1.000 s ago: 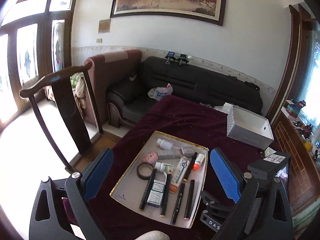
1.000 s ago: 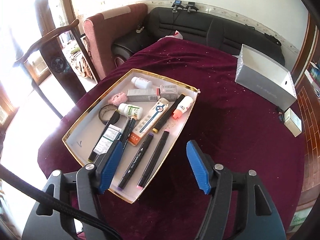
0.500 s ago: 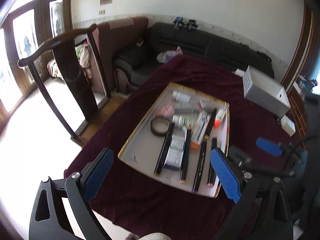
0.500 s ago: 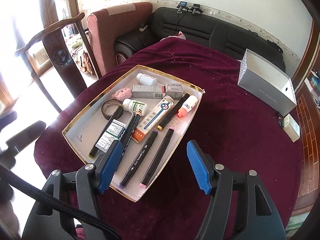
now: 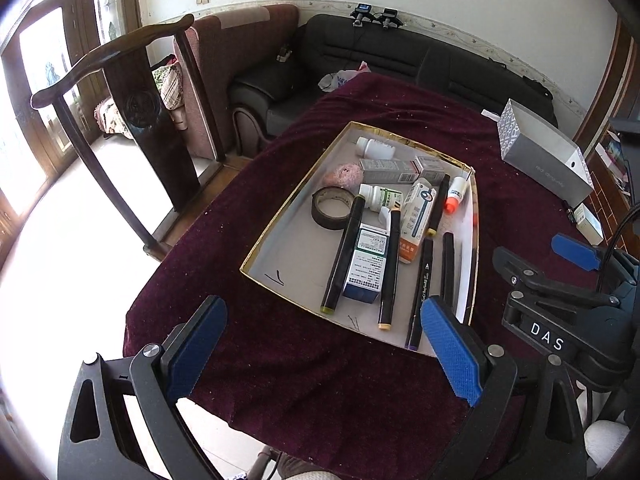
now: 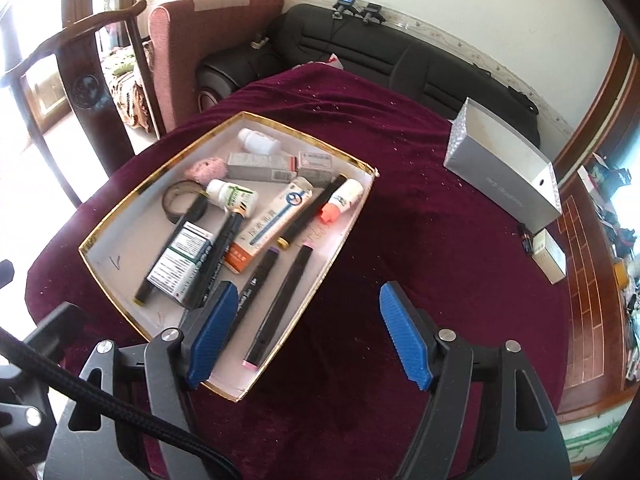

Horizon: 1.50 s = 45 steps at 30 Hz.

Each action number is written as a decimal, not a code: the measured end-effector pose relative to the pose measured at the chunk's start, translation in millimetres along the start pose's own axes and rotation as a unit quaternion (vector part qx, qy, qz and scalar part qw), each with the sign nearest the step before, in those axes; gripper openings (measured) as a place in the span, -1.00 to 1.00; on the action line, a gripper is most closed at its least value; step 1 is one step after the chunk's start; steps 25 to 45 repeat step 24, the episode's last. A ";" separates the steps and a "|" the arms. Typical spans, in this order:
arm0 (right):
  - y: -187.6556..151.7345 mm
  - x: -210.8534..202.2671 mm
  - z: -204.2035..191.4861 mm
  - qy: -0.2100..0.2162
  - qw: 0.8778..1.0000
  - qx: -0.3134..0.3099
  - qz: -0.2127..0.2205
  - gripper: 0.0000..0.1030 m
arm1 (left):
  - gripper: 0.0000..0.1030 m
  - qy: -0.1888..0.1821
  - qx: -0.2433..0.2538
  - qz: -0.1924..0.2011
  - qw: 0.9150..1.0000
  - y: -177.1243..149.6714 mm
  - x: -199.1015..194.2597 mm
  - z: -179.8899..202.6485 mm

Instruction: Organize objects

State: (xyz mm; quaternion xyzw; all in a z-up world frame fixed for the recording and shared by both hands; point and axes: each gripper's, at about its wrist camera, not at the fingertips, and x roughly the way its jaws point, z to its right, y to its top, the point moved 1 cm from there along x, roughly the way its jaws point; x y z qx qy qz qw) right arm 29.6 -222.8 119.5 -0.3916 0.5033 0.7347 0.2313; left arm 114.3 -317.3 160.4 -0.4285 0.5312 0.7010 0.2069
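A shallow white tray with a gold rim lies on the maroon tablecloth. It holds several black markers, a tape roll, medicine boxes, small white bottles, a pink puff and an orange-capped tube. My left gripper is open and empty above the tray's near edge. My right gripper is open and empty over the tray's near right corner; it also shows in the left wrist view.
An open grey box stands at the table's far right, with a small white box nearer. A dark wooden chair stands left of the table. A black sofa lies behind.
Both grippers have tilted down and moved closer over the table, so the tray fills more of each view. Both stay open and empty.
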 end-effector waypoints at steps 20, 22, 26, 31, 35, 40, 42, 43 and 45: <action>-2.5 -1.5 4.9 -0.011 1.000 -0.013 0.003 0.43 | 0.85 -0.017 0.000 -0.036 0.999 7.7 7.7 5.0; -2.9 -1.5 6.4 -0.010 1.000 -0.012 0.003 0.43 | 0.85 -0.015 0.000 -0.040 0.999 10.2 8.6 5.7; -2.9 -1.4 7.9 -0.010 1.000 -0.012 0.004 0.43 | 0.85 -0.013 -0.002 -0.038 0.999 11.4 7.5 6.3; -2.9 -1.4 7.9 -0.010 1.000 -0.012 0.004 0.43 | 0.85 -0.013 -0.002 -0.038 0.999 11.4 7.5 6.3; -2.9 -1.4 7.9 -0.010 1.000 -0.012 0.004 0.43 | 0.85 -0.013 -0.002 -0.038 0.999 11.4 7.5 6.3; -2.9 -1.4 7.9 -0.010 1.000 -0.012 0.004 0.43 | 0.85 -0.013 -0.002 -0.038 0.999 11.4 7.5 6.3; -2.9 -1.4 7.9 -0.010 1.000 -0.012 0.004 0.43 | 0.85 -0.013 -0.002 -0.038 0.999 11.4 7.5 6.3; -2.9 -1.4 7.9 -0.010 1.000 -0.012 0.004 0.43 | 0.85 -0.013 -0.002 -0.038 0.999 11.4 7.5 6.3; -2.9 -1.4 7.9 -0.010 1.000 -0.012 0.004 0.43 | 0.85 -0.013 -0.002 -0.038 0.999 11.4 7.5 6.3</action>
